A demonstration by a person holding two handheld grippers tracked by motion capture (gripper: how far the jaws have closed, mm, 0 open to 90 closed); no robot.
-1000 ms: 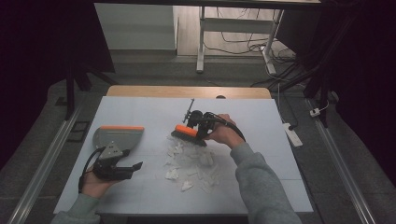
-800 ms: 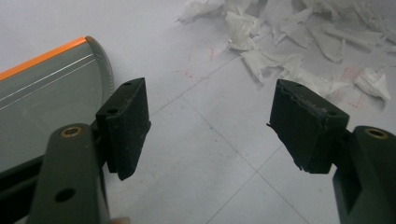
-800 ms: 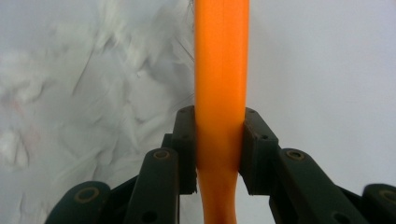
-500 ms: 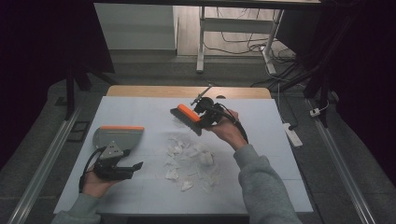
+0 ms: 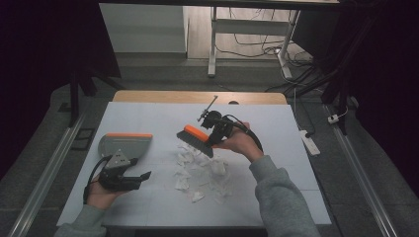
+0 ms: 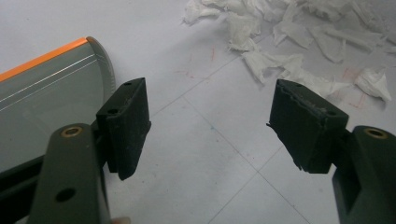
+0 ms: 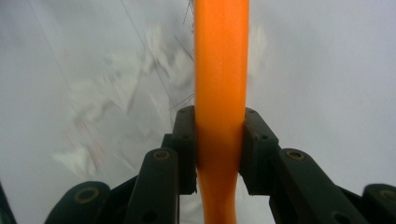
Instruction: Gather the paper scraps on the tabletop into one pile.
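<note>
My right gripper [image 5: 213,132] is shut on an orange-backed hand brush [image 5: 195,140], held tilted above the pile of torn white paper scraps [image 5: 200,170]. In the right gripper view the orange brush handle [image 7: 220,84] runs up between the closed jaws, and the scraps [image 7: 116,98] blur past on the left. My left gripper [image 5: 140,178] rests open on the table near the front left, just below a grey dustpan with an orange edge [image 5: 124,144]. The left gripper view shows the wide-open gripper [image 6: 210,126], the dustpan [image 6: 42,88] at the left and scraps [image 6: 289,42] farther off.
The white table top [image 5: 148,118] has a wooden strip along its far edge. Floor rails run along both sides. A metal frame leg and cables sit on the floor beyond the table, and a power strip [image 5: 309,140] lies on the floor at the right.
The right gripper has swung the brush from over the table's far middle back down toward the scraps, tilted. The left gripper has stayed put, open.
</note>
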